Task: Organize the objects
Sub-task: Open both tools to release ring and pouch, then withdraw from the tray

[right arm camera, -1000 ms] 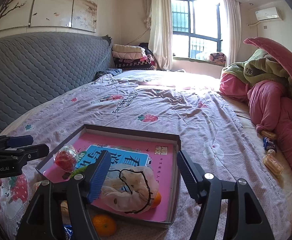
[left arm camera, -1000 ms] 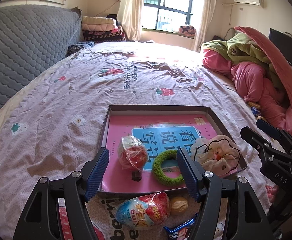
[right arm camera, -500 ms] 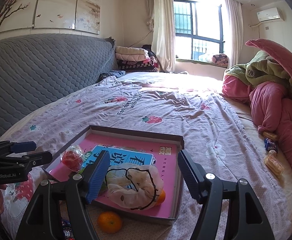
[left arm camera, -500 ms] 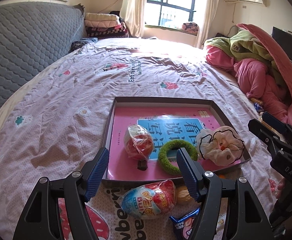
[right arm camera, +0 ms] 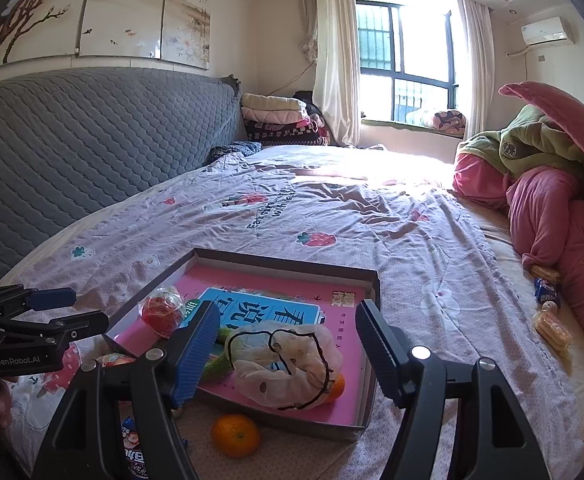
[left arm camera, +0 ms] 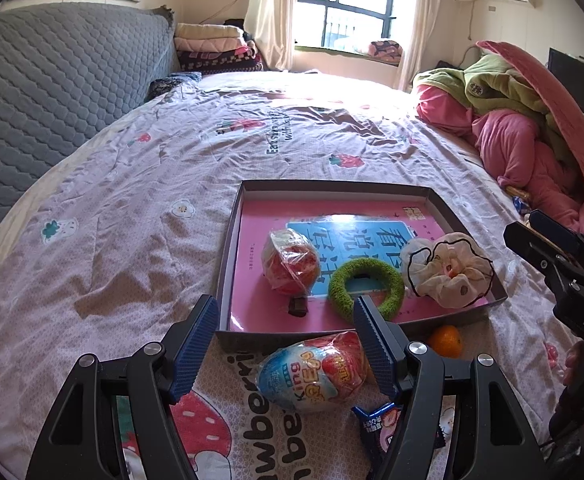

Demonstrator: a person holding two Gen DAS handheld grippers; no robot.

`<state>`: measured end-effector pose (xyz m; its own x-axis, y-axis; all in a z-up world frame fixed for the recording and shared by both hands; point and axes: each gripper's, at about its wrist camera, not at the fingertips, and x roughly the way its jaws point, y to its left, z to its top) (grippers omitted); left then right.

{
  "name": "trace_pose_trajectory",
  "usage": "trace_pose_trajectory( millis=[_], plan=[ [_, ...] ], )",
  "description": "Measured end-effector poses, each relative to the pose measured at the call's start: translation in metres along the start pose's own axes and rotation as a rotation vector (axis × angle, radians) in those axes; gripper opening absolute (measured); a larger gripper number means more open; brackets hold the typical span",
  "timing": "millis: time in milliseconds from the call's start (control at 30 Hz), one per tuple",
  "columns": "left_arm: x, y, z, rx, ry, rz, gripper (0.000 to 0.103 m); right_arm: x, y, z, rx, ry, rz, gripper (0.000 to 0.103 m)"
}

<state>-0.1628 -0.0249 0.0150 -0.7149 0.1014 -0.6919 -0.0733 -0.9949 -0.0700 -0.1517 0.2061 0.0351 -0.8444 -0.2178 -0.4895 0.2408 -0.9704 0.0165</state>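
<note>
Both the left tool and right tool gape, gripping nothing, above the bed, where the egg-shaped toy (foil-wrapped) lies just outside the tray.

Both cameras ride just behind their tools and look forward and down across the bed toward the window.

The left wrist view sits close over the near edge of the shallow box, tilted steeply, its own left tool framing the bedsheet just in front of the box; the right tool enters at that view's right edge.

The right wrist view looks from the box's near right corner at a flatter angle, taking in more wall and headboard, with the left tool at its left edge.

Both views share the box, the bed and the window wall.
</note>
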Motion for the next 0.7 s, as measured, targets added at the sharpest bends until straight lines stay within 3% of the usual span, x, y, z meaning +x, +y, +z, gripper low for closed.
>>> trace_pose_trajectory(
  millis=[700],
  plan=[
    [-0.003,-0.007,-0.035,0.034,0.065,0.003,0.072,-0.007,0.009,-0.018,-0.006,0.042,0.010,0.071]
  ],
)
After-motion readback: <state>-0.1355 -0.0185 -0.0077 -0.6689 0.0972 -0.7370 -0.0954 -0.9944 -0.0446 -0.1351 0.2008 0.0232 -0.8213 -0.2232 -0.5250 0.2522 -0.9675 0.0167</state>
